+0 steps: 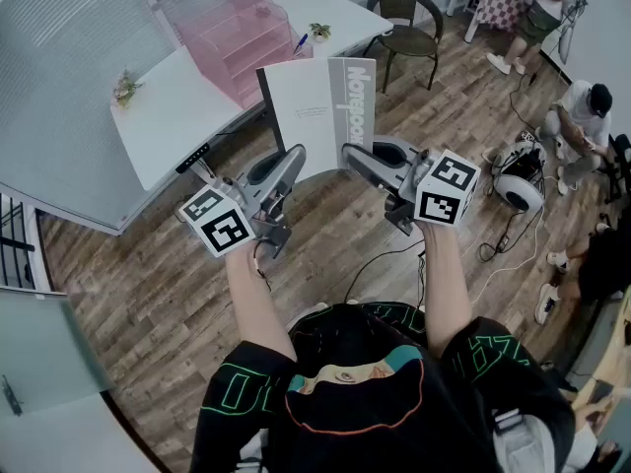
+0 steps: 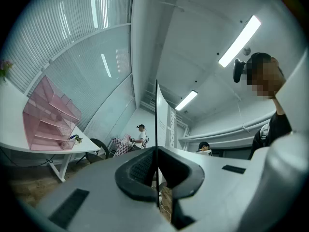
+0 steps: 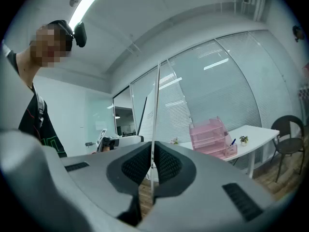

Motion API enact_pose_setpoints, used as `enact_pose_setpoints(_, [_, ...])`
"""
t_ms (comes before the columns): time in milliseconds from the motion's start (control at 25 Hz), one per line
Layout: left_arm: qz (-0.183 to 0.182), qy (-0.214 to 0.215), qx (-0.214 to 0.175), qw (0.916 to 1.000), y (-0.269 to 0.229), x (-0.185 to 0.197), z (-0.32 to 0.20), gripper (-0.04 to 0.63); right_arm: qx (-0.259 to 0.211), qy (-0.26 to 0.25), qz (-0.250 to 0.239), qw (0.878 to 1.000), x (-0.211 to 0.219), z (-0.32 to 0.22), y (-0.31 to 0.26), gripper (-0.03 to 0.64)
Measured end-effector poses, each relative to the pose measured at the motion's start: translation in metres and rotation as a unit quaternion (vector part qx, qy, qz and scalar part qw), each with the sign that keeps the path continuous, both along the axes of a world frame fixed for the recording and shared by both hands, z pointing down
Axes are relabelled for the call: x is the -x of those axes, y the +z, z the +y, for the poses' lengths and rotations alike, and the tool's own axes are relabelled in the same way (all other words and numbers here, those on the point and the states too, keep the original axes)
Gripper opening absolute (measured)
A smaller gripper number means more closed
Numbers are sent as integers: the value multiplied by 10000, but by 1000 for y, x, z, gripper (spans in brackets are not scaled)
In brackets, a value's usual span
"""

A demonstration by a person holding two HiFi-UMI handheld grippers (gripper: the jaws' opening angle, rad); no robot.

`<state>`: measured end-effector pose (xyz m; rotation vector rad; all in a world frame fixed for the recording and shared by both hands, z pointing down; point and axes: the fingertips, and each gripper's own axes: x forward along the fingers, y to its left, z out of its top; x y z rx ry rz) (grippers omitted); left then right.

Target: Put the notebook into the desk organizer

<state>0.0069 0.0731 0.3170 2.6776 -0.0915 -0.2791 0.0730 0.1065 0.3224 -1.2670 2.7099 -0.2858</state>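
Note:
A grey-and-white notebook (image 1: 320,111) is held upright in the air between both grippers, in front of the white desk (image 1: 163,121). My left gripper (image 1: 296,158) is shut on its lower left edge and my right gripper (image 1: 351,154) is shut on its lower right edge. In the left gripper view the notebook (image 2: 171,127) runs edge-on out of the shut left gripper (image 2: 157,167). The right gripper view shows the notebook (image 3: 155,110) as a thin sheet pinched in the right gripper (image 3: 152,167). The pink desk organizer (image 1: 237,39) stands on the desk beyond the notebook, empty shelves showing (image 2: 48,117) (image 3: 210,137).
A small plant (image 1: 318,32) and a pen sit on the desk beside the organizer, and flowers (image 1: 124,88) at its left end. A dark chair (image 1: 406,16) stands right of the desk. People and cables (image 1: 513,225) occupy the wooden floor at right. A glass wall with blinds lies behind the desk.

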Motion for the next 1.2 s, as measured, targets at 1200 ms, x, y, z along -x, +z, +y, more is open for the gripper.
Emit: enact_pose_setpoints(1200, [-236,-469,399,9978,38,-45,-56,8,494,161,-146,9985,-49,-66,44,14])
